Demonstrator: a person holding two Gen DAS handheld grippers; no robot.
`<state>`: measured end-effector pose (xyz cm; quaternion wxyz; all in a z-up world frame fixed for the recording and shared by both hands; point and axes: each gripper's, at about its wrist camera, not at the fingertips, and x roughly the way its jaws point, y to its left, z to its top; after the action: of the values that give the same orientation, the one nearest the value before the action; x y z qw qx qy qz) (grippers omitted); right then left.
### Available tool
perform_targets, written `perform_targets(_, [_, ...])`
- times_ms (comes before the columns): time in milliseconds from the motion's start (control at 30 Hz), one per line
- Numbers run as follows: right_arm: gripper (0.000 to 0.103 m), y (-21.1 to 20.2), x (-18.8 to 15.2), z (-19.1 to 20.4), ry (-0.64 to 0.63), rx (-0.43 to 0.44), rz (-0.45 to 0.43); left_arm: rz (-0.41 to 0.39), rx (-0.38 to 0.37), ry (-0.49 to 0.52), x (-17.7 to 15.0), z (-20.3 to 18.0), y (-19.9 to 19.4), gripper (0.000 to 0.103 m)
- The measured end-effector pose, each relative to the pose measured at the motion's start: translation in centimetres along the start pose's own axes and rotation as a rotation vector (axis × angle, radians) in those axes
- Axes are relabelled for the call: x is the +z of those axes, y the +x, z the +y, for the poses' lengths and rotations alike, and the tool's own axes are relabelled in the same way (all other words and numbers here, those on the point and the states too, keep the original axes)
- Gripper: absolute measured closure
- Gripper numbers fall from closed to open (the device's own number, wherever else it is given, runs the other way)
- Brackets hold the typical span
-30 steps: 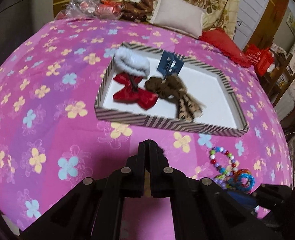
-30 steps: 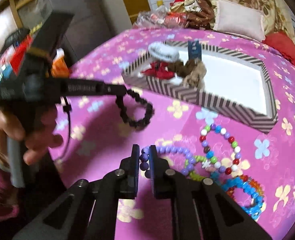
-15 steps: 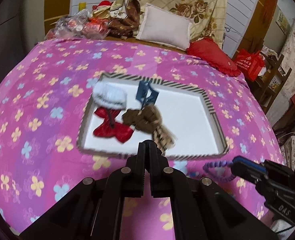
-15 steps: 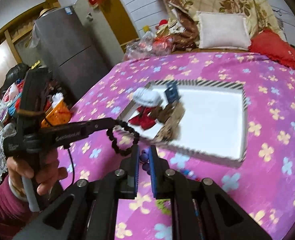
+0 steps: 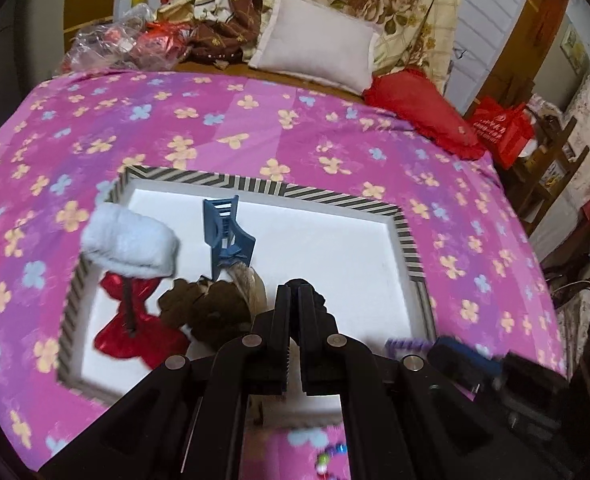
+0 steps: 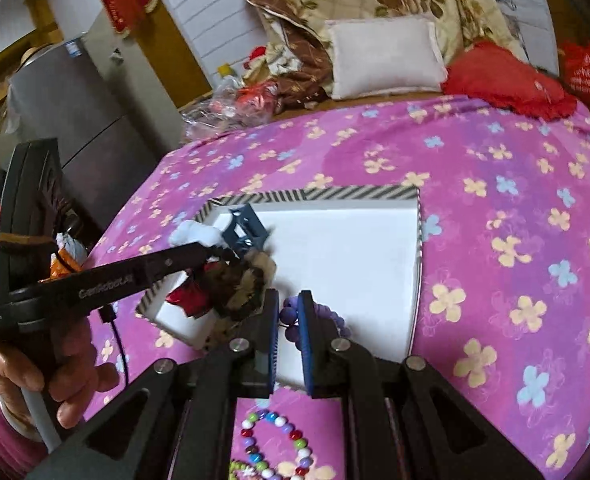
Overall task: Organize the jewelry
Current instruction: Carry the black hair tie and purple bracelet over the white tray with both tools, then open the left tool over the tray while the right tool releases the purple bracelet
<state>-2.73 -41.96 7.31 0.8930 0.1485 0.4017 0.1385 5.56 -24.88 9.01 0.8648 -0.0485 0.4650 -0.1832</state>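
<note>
A striped-rim white tray [image 5: 335, 196] lies on the pink flowered bedspread; it also shows in the right wrist view [image 6: 359, 192]. In it lie a white fluffy clip [image 5: 129, 242], a blue claw clip [image 5: 225, 232], a red bow [image 5: 131, 328] and a brown bow [image 5: 211, 304]. My left gripper [image 5: 294, 288] is shut on a black bead bracelet [image 5: 319, 300] above the tray. My right gripper [image 6: 287, 312] is shut on a purple bead bracelet [image 6: 289, 316] over the tray's near edge. The left gripper [image 6: 223, 254] reaches over the bows in the right wrist view.
A multicoloured bead bracelet [image 6: 275, 448] lies on the bedspread in front of the tray. A white pillow [image 5: 319, 44], a red cushion [image 5: 419, 108] and a pile of cloths and bags [image 5: 143, 40] sit at the far edge. A grey fridge [image 6: 67, 112] stands left.
Both grippers have lifted off the bedspread and moved forward over the tray, each carrying its bracelet. The tray now looks closer and is seen more from above.
</note>
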Motion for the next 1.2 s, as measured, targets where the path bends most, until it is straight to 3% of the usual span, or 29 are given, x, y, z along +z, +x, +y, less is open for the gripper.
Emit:
perform_targets(133, [0.094,3.2,-1.2,0.6,-0.018,0.026,0.076,0.050,0.054,-0.002,-0.4,0.6,3.2,0.097])
perform_targets(333, [0.094,6.3,-2.8,2.3,-0.056,0.062,0.156,0.077,0.103,0.011,-1.3,1.5,4.6,0.097])
perform_targets(467, [0.087,6.7,-3.3,2.0,-0.011,0.076,0.177,0.072,0.098,0.024,-1.5,1.6,3.8,0.078])
perform_targets(533, [0.066,5.8,-3.3,1.4,0.026,0.082,0.153,0.063,0.096,0.026,-1.5,1.8,3.1,0.068])
perform_targets(567, [0.063,5.3,-3.3,1.2,0.039,0.089,0.141,0.058,0.096,0.022,-1.7,1.9,2.6,0.065])
perform_targets(800, [0.054,0.0,-4.2,0.1,0.087,0.070,0.028,0.006,0.118,0.023,-2.9,2.5,-1.3,0.065])
perform_targets(1067, [0.037,-6.2,-6.3,3.2,-0.067,-0.126,-0.136,-0.083,0.181,0.084,-6.7,1.7,-5.7,0.065])
perform_targets(1200, [0.023,-8.5,-7.8,4.7,-0.129,-0.199,-0.200,-0.111,0.208,0.102,-8.5,1.3,-7.0,0.065])
